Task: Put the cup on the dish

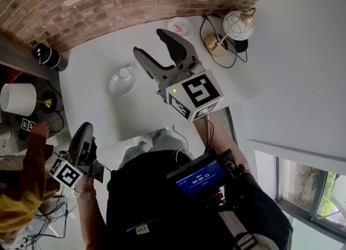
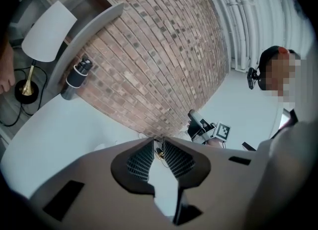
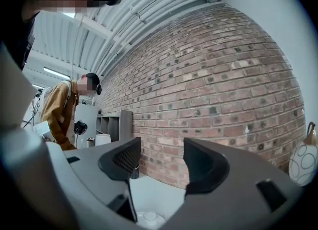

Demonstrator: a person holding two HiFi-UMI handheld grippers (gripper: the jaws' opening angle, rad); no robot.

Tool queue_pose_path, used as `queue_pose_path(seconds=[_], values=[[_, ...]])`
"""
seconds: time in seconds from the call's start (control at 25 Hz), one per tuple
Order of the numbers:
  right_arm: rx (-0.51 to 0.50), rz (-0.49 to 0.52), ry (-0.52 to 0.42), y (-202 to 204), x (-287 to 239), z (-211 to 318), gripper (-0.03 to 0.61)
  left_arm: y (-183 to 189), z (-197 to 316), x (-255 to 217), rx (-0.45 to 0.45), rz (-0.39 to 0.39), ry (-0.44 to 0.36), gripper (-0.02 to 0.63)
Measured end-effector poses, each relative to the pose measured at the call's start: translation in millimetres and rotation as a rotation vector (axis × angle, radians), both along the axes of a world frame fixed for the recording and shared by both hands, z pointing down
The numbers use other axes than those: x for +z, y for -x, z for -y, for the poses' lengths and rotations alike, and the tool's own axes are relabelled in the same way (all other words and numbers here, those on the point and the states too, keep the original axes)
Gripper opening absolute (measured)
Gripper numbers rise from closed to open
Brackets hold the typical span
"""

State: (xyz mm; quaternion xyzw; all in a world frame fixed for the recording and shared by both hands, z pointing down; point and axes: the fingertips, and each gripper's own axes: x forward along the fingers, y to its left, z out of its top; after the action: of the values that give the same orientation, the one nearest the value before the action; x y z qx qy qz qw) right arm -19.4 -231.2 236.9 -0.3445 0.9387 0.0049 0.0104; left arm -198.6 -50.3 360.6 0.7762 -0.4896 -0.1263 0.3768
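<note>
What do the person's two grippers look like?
The left gripper and right gripper are grey plastic with curved fingers, dark ribbed pads and a white cube bearing black square markers. The person wears a black top.

Left tool [image 2: 160,142]: jaws drawn close, thin slit at tips, nothing betw. them. White bench [image 2: 59,124] below; brick wall [image 2: 159,50] behind. Black cylinder [image 2: 77,75] upright on bench, at wall. Lamp [image 2: 47,33] far left, white shade, brass stem, black base. Right tool [image 2: 196,119] w/ marker cube, mid-right.
</note>
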Motion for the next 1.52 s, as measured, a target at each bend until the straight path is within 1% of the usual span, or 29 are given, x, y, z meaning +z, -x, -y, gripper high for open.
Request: queue_pose_path(seconds=[0.16, 0.36, 0.64, 0.8, 1.28, 1.52], values=[[0.020, 0.025, -0.006, -19.9, -9.7, 2.8, 0.262, -14.0, 25.6, -9.8, 0.042, -0.002, -0.025, 0.061], [0.063, 0.033, -0.020, -42.8, -22.0, 3.0, 0.262, -29.9, 54.8, -18.9, 0.098, -0.007, -0.052, 0.061], [0.097, 0.080, 0.010, -66.8, -28.7, 1.8, 0.262, -48.5, 83.6, -30.4, 0.154, -0.018, -0.080, 0.061], [0.107, 0.096, 0.024, -72.9, -27.1, -0.7, 0.262, -54.0, 93.2, -34.6, 0.172, -0.024, -0.093, 0.061], [0.088, 0.195, 0.091, -87.2, -20.8, -9.2, 0.262, -71.3, 114.7, -53.1, 0.200, -0.032, -0.134, 0.061], [0.076, 0.212, 0.124, -86.2, -11.2, -10.3, 0.259, -75.4, 118.1, -54.8, 0.210, -0.035, -0.139, 0.061]])
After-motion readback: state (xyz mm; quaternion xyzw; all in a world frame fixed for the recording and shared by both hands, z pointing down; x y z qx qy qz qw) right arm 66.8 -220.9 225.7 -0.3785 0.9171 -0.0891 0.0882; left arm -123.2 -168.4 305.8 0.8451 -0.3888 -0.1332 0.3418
